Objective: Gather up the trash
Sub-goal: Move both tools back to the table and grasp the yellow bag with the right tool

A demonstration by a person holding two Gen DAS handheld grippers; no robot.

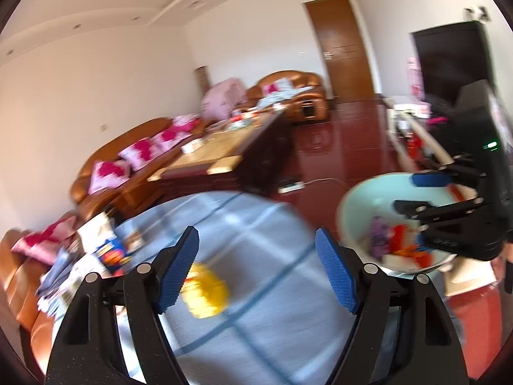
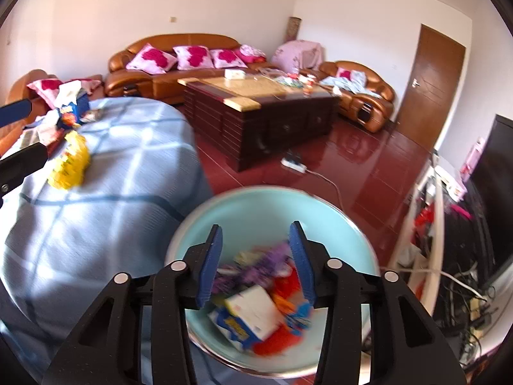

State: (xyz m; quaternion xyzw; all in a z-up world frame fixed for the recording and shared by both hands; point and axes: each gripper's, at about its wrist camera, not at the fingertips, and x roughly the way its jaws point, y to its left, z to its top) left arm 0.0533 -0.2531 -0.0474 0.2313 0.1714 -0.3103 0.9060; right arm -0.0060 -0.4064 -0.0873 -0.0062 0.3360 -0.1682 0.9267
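- The left gripper (image 1: pixel 256 269) fills the bottom of the left wrist view, its blue ridged pads spread wide with nothing between them, aimed over a pale blue checked cloth (image 1: pixel 256 224).
- A crumpled yellow wrapper (image 1: pixel 206 292) lies on the cloth just inside the left pad, blurred and glossy.
- More packets (image 1: pixel 109 247), white and blue, sit in a loose pile at the cloth's left edge.
- The right gripper (image 2: pixel 256 266) points down into a round, pale turquoise bin (image 2: pixel 256 205) at lower centre of the right wrist view; its fingers stand parted, clasping nothing.
- Inside the bin lies mixed trash (image 2: pixel 256 308): a white carton, blue, purple and red wrappers, smeared by blur.
- Behind, a dark wooden coffee table (image 2: pixel 256 109) with a light top and tan leather sofas (image 2: pixel 192 64) with pink cushions stand on a glossy red floor (image 2: pixel 368 166).
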